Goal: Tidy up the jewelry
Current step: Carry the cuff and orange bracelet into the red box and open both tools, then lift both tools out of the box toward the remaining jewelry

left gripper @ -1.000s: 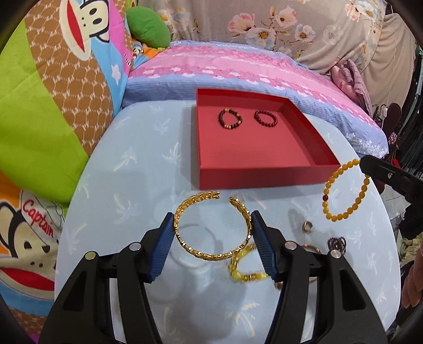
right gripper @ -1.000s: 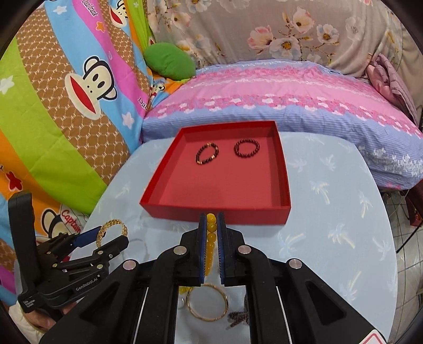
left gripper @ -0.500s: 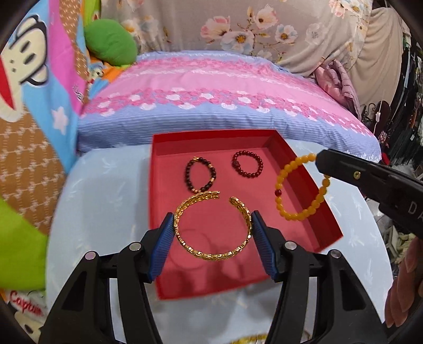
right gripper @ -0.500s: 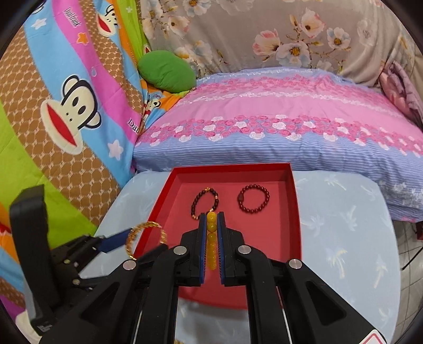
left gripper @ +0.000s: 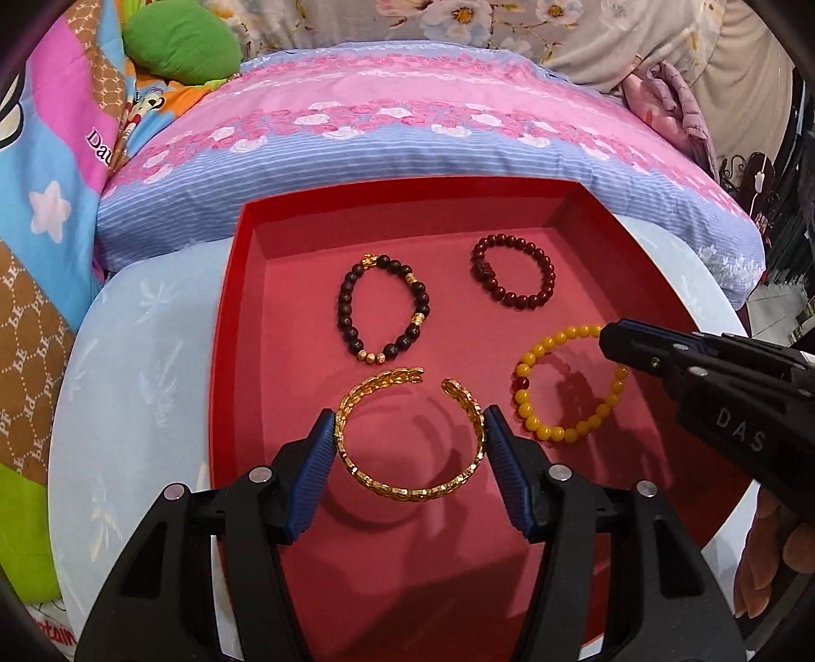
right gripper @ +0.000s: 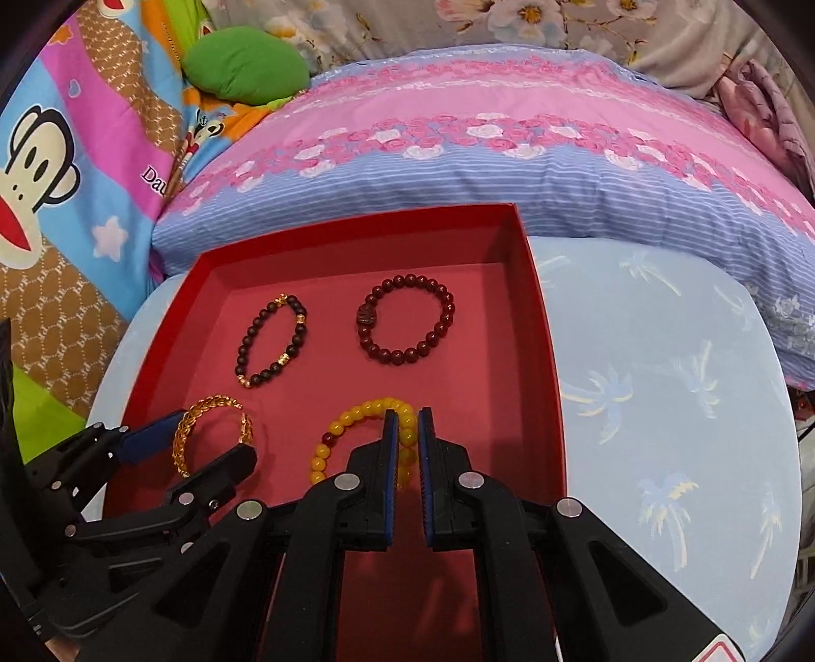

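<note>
A red tray (left gripper: 229, 326) (right gripper: 547, 326) lies on the light blue table. My left gripper (left gripper: 410, 433) is shut on a gold open bangle (left gripper: 407, 489) (right gripper: 186, 433) low over the tray's near left. My right gripper (right gripper: 407, 422) is shut on a yellow bead bracelet (right gripper: 351, 415) (left gripper: 524, 402) low over the tray's near right; I cannot tell if either touches the floor. A dark bead bracelet with gold beads (left gripper: 382, 310) (right gripper: 270, 341) and a dark red bead bracelet (left gripper: 514, 270) (right gripper: 407, 318) lie at the tray's back.
A pink and blue striped pillow (left gripper: 407, 127) (right gripper: 509, 142) lies behind the table. A green cushion (left gripper: 183, 43) and monkey-print bedding (right gripper: 61, 153) are at the left. The table top (right gripper: 662, 382) extends right of the tray.
Both grippers have moved forward and down from the table's front into the tray, carrying the gold bangle and the yellow bracelet. The tray now looks much closer.
</note>
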Demonstrator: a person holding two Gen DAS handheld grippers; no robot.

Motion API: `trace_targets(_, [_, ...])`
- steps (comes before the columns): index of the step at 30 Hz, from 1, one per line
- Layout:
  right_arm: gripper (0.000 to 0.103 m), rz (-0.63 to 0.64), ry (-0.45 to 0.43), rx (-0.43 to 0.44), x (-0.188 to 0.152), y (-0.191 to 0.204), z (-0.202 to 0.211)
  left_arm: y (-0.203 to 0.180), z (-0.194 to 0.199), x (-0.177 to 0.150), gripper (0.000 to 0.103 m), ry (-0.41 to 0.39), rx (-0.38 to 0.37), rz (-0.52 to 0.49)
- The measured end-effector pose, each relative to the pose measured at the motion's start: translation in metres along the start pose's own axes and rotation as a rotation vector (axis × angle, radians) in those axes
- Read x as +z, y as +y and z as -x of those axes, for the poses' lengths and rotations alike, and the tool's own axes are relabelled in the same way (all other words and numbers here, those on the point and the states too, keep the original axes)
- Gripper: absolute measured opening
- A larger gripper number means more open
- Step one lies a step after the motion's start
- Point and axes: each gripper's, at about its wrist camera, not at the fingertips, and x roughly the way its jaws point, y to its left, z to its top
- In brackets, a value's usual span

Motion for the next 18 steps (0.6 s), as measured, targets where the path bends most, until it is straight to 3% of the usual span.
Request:
trace_targets(3, [0.008, 0.027, -0.013, -0.030, 0.001, 0.004, -0.003, 0.000, -0.001, 0.003, 0.056, -0.007, 0.011, 0.003])
trace_targets(8, [0.021, 0.051, -0.044, -0.054, -0.001, 0.010, -0.001, 0.003, -0.001, 0.005, 0.058, -0.028, 0.032, 0.014])
trace_targets(11, [0.022, 0.043, -0.047, -0.047, -0.002, 0.009, 0.000, 0.007, -0.001, 0.006, 0.063, -0.029, 0.029, 0.033])
trace_targets(18, [0.022, 0.024, -0.060, -0.038, -0.006, 0.006, 0.012, 0.012, 0.006, 0.005, 0.065, -0.042, 0.023, 0.062])
